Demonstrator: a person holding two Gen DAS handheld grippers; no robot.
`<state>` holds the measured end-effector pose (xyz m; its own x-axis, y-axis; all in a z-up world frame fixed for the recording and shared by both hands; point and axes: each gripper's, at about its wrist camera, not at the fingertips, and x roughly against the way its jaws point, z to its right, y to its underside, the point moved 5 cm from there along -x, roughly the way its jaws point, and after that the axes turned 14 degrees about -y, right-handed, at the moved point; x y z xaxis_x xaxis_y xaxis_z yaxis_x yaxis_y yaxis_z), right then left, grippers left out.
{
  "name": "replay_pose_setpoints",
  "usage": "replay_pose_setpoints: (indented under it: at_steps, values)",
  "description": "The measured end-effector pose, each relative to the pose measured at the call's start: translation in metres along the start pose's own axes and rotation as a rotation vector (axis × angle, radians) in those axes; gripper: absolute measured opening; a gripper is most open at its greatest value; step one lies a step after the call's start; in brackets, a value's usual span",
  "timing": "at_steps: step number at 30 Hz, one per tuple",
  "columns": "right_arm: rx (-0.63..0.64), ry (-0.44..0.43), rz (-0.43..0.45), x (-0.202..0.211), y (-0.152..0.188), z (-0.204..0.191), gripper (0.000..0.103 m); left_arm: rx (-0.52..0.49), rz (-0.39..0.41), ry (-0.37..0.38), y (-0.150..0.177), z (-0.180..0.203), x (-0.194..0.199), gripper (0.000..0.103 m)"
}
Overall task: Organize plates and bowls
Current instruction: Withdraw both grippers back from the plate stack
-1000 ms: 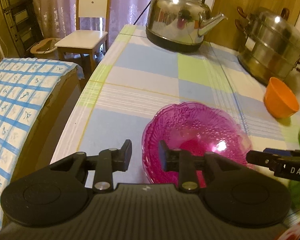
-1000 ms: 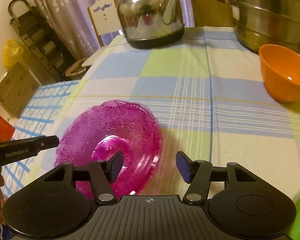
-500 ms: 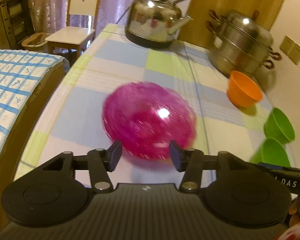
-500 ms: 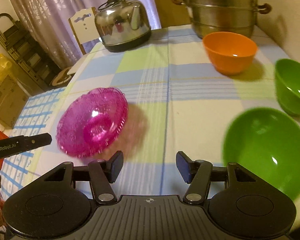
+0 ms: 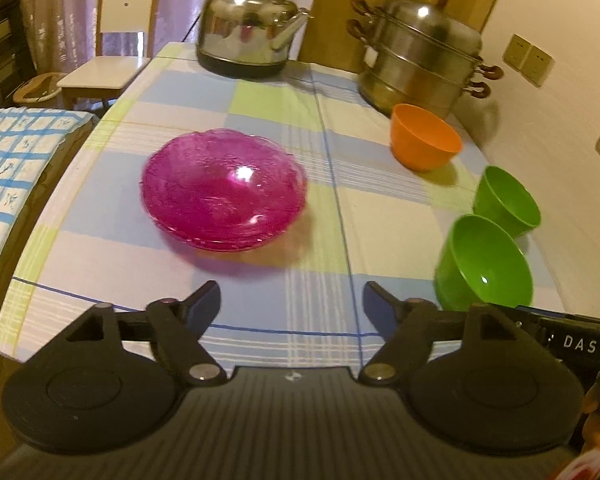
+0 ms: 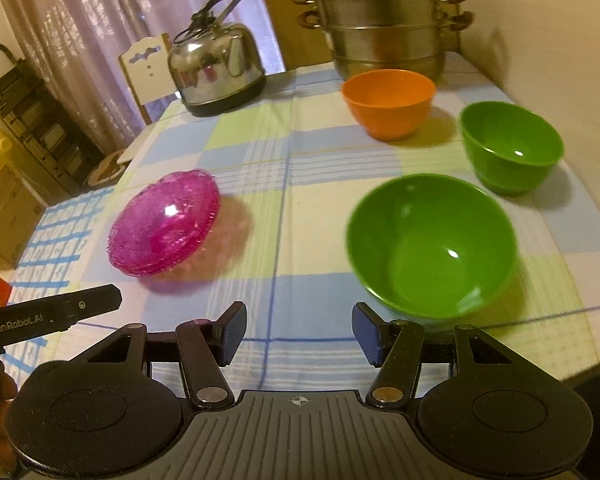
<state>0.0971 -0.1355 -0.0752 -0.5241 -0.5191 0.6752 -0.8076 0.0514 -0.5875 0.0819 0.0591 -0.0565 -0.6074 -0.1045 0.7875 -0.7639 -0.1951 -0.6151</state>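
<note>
Since a second ago both tongs have drawn back from the magenta pressed-glass plates, which then sat right at the tips and now lie well ahead of them on the table. The left tongs (image 5: 292,300) have just been opening and stand spread wide with nothing between the pads, only bare checked tablecloth (image 5: 260,320) under them. The right tongs (image 6: 298,334) are parted about halfway, likewise gripping nothing. From the left wrist view, the stack of magenta pressed-glass plates (image 5: 224,196) rests flat on the table beyond the tongs, clear of both pads and slightly left of the gap's centre. From the right wrist view the same stack lies ahead and to the left, while a large green plastic bowl (image 6: 432,244) sits upright just beyond the right pad, not touching it. Farther on and to the right stands a smaller green plastic bowl (image 6: 510,146), apart from the large one, and behind it an orange plastic bowl (image 6: 390,102). At the far end of the table are a stainless steel kettle (image 6: 216,70) with a black handle and a stacked steel steamer pot (image 6: 384,20). A pale wooden chair (image 5: 112,56) stands past the table's left corner.
</note>
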Motion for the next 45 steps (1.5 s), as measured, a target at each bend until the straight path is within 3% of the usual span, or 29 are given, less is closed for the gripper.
replay_pose_setpoints:
  at_steps: [16, 45]
  values:
    - [-0.064, 0.108, 0.053, 0.054, 0.014, 0.047, 0.059, -0.073, -0.011, 0.084, 0.008, 0.061, 0.006, 0.08]
    - [-0.185, 0.144, 0.103, 0.07, 0.0, 0.106, 0.059, -0.12, -0.069, 0.152, 0.002, 0.12, -0.024, 0.079]
